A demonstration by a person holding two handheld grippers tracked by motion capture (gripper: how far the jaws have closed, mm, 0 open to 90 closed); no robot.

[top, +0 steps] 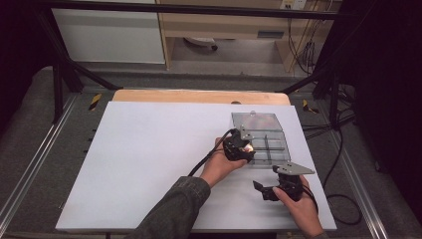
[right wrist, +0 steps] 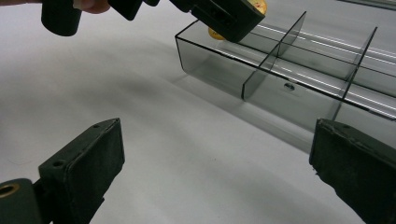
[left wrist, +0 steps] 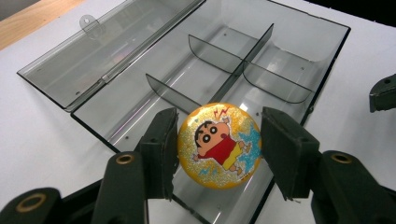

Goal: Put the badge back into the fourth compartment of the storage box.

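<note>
we hold a round yellow cartoon badge [left wrist: 218, 145] pinched between the jaws of our left gripper [left wrist: 218, 149], poised above the near end compartment of the clear divided box [left wrist: 299, 37], whose lid [left wrist: 79, 70] lies folded open on its far side. the badge is not yet inside; every compartment we can see looks bare. our right gripper [right wrist: 215, 172] waits with its jaws spread wide and holding nothing, just in front of the box on the white sheet [top: 149, 149]. we judge lowering and releasing are left.
</note>
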